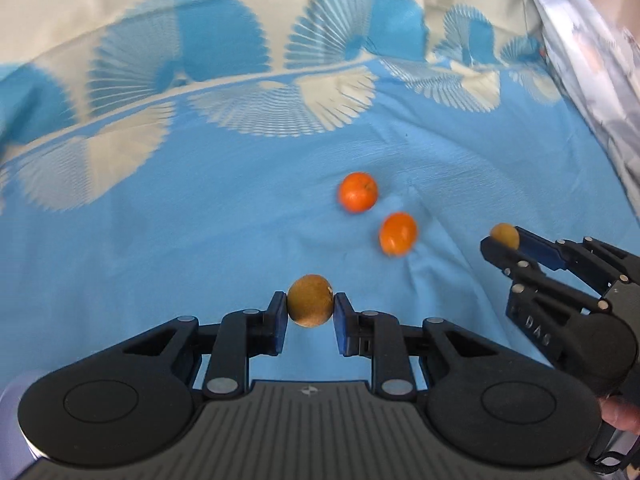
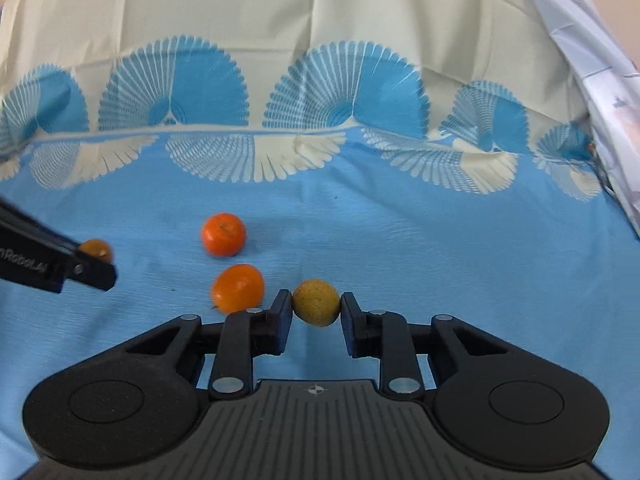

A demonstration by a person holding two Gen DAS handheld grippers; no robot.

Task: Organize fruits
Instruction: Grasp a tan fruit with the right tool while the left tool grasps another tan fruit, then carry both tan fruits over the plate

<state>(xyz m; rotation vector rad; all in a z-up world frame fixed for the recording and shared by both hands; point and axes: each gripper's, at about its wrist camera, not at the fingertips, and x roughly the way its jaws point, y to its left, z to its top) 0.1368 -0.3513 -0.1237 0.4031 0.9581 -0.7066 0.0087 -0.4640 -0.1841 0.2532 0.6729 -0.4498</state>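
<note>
Flanking two tangerines, patterned cloth

Two oranges lie near together on the blue cloth

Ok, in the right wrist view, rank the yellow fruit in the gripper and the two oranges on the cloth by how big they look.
1. Near orange
2. Yellow fruit, held closest to the camera, so likely smaller in truth
3. Far orange, looks about equal to the yellow fruit, so unsure
</note>
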